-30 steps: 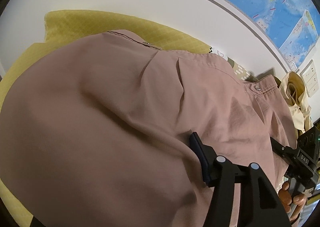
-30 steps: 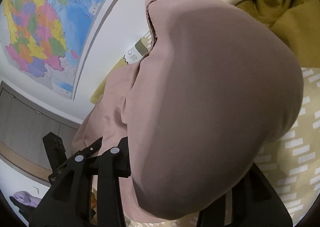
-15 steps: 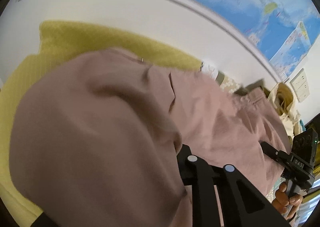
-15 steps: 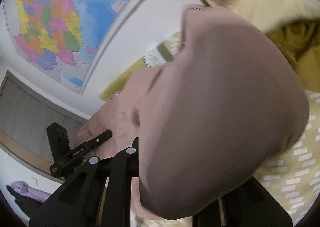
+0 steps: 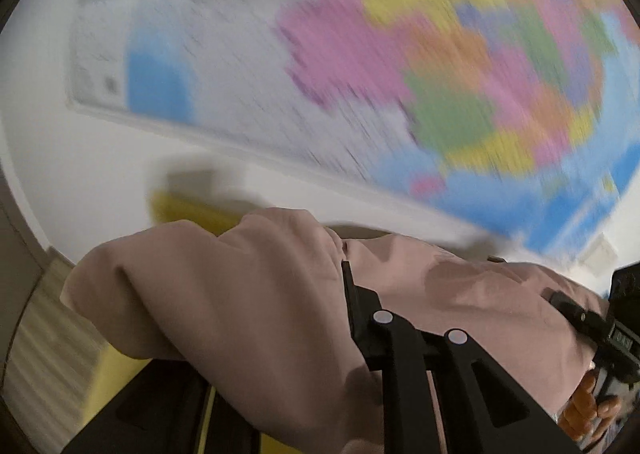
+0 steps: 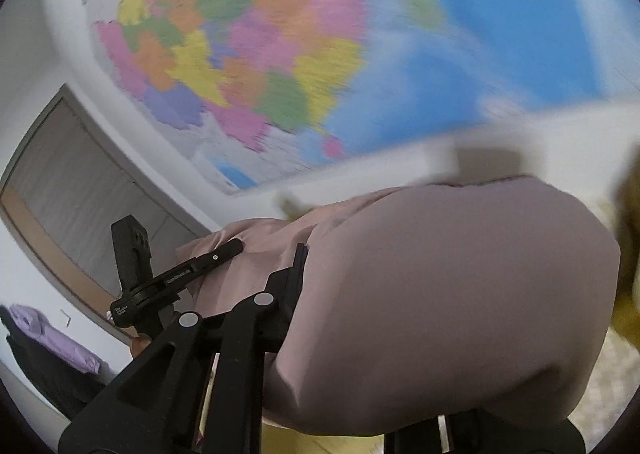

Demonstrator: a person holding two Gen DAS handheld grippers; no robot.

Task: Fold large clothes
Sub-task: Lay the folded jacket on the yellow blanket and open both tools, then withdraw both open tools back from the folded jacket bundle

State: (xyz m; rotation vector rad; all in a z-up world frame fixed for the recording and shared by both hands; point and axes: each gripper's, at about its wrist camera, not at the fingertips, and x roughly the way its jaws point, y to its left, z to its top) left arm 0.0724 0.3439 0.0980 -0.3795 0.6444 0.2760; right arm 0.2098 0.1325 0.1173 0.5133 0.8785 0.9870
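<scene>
Left tool [image 5: 336,318] is clamped on the pink garment [image 5: 240,294], held below the wall map [image 5: 400,54]; right tool [image 6: 320,294] likewise pinches its cloth. Step: lifting an edge. Next, carry it over evenly.

My left hand-held gripper [image 5: 348,294] and my right hand-held gripper [image 6: 298,266] are each clamped on the garment [image 5: 224,294], which hangs across between them and bulges over each gripper's fingers. In the left wrist view the right gripper sits at the far right edge, my hand [image 5: 588,410] below it. In the right wrist view the left gripper sits to the left. Behind the garment, a map [image 6: 280,54] hangs on the wall [image 5: 80,166]. A cushion [image 5: 188,210] peeks out just behind the garment's top edge. Left of the map stands a door [image 6: 80,182].
</scene>
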